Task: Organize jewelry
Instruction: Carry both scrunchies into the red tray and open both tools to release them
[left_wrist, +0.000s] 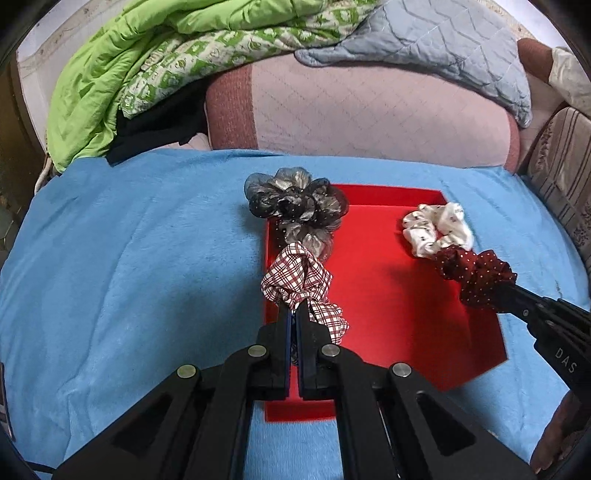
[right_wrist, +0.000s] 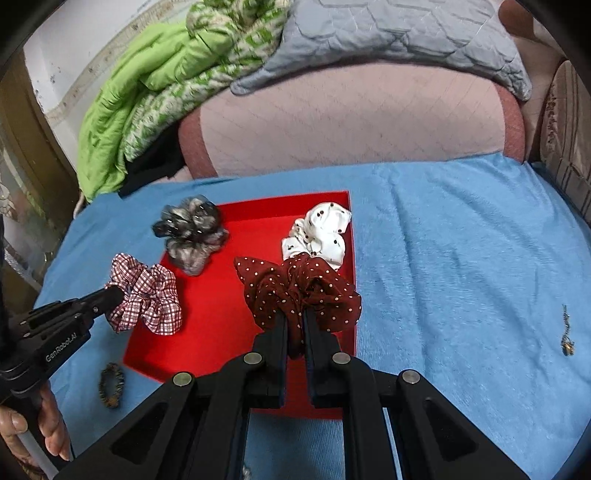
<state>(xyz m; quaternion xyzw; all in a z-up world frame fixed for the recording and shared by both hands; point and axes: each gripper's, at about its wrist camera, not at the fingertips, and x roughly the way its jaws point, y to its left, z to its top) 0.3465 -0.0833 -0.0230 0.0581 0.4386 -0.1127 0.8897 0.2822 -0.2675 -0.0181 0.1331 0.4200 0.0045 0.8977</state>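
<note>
A red tray (left_wrist: 388, 295) is seen lying flat on a blue blanket (left_wrist: 129, 258), with scrunchies gathered along both of its long sides. The left gripper (left_wrist: 293, 314) is clenched on a red-and-white plaid scrunchie (left_wrist: 299, 284), which is held at the tray's left edge; in the right wrist view the same scrunchie (right_wrist: 146, 295) is seen partly over the blanket and partly over the tray's left rim. The right gripper (right_wrist: 295, 325) is clenched on a dark red polka-dot scrunchie (right_wrist: 295, 291), held over the tray's right side. Just beyond it, a white dotted scrunchie (right_wrist: 319, 236) is lodged in the tray's far right corner, touching or nearly touching the dark red one. A grey sheer scrunchie (left_wrist: 295, 203) is draped over the tray's far left corner, directly past the plaid one, so that side of the tray is crowded. A small dark patterned hair tie (right_wrist: 110, 384) is seen on the blanket near the tray's near left corner, and a thin chain piece (right_wrist: 567, 332) lies well apart on the blanket to the right. Behind the blanket, a pink quilted cushion (left_wrist: 369, 110) is topped by a grey quilted cover (left_wrist: 424, 44) and a green comforter (left_wrist: 110, 74). The middle of the tray floor is left bare.
</note>
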